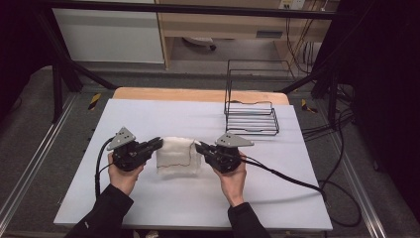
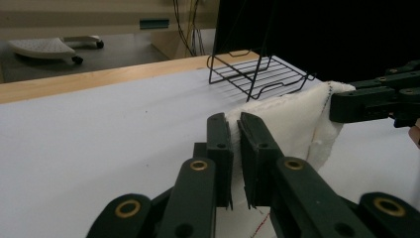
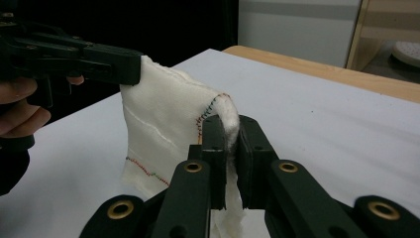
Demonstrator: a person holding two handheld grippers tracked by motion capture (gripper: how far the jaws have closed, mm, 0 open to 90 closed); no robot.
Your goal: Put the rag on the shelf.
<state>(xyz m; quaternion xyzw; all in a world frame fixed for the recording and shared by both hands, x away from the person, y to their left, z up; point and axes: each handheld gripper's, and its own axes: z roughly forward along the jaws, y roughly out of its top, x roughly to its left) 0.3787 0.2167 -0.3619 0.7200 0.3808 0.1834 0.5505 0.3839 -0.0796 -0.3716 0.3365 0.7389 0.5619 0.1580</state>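
Above worktop (image 1: 148,198), left gripper (image 1: 157,143) and right gripper (image 1: 199,147) fingers clamp white cloth (image 1: 174,154) corners; cloth's lower edge cut off in gripper views.

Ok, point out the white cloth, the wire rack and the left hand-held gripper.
white cloth (image 1: 174,154), high view, middle of the hanging fabric
wire rack (image 1: 250,119), high view, its base grid
left hand-held gripper (image 1: 158,143), high view, jaw tips

The high view is looking forward and down on the table (image 1: 148,119) from above the person's side. Each gripper view is riding close behind its own jaws, facing the other across the white cloth (image 2: 292,119), which all three are sharing.
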